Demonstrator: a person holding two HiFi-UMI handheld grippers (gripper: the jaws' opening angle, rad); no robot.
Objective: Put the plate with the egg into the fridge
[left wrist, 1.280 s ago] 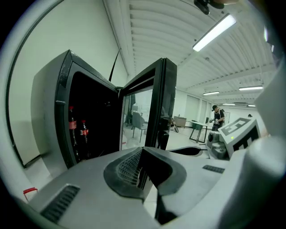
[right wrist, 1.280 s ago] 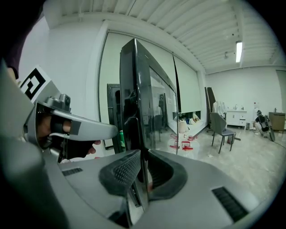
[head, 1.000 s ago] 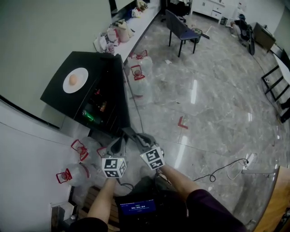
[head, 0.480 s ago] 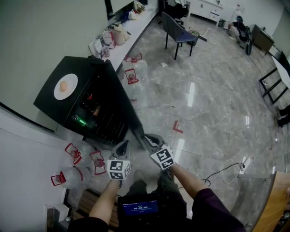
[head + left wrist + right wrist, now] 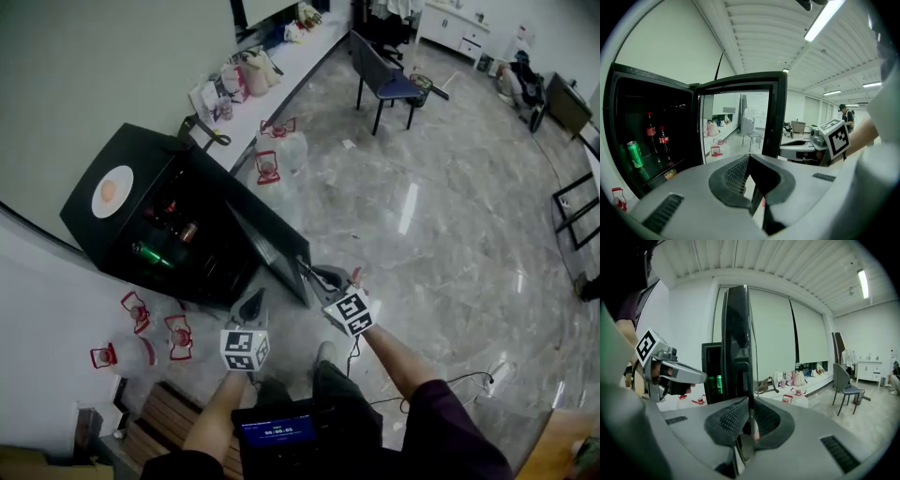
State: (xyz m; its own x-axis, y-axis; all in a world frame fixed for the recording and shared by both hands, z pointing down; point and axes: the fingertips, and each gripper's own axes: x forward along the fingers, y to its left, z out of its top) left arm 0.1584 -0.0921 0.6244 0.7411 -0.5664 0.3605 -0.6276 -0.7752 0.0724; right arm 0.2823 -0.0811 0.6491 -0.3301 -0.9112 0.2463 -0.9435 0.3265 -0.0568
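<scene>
Fridge: 1, black, at left. Its 1 door stands well open, the free edge pinched in the narrow jaws of the right gripper. Left gripper: jaws together, empty. 1 plate with 1 egg sits on the fridge top. Step judged: door opening. Next: release the door, lift the plate level.

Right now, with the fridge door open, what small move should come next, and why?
Probably open the right gripper to release the door: its fingers clamp the door's edge, the door stands wide open, and the plate with the egg sits on top of the fridge, not yet picked up.
</scene>
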